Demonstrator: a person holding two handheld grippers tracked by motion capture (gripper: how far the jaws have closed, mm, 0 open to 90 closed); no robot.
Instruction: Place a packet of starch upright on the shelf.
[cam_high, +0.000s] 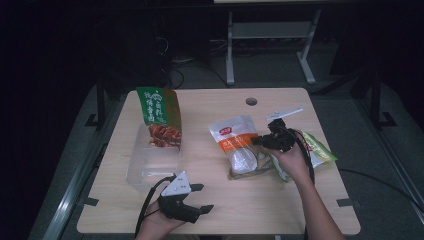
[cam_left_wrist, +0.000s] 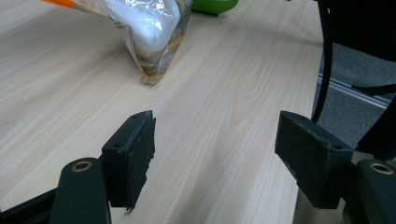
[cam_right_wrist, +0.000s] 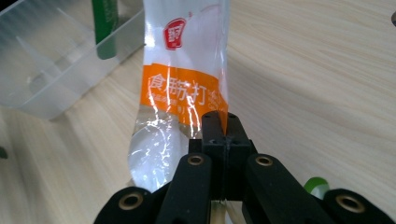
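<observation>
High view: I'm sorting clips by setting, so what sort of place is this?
Probably a lab or workshop data-collection station: a wooden table, hand-held right tool clamping an orange-banded food pouch, dark floor with cables behind.

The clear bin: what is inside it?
In the clear bin stands a green snack bag, leaning on the far wall, red pieces visible through its window. The rest looks bare; the floor under the bag is covered.

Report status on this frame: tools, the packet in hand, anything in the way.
Right tool shut on orange-and-white packet, pinching its edge. Left tool open, nothing between its pads, over bare table. Clear tub left of the packet holds a green bag; path open.
</observation>
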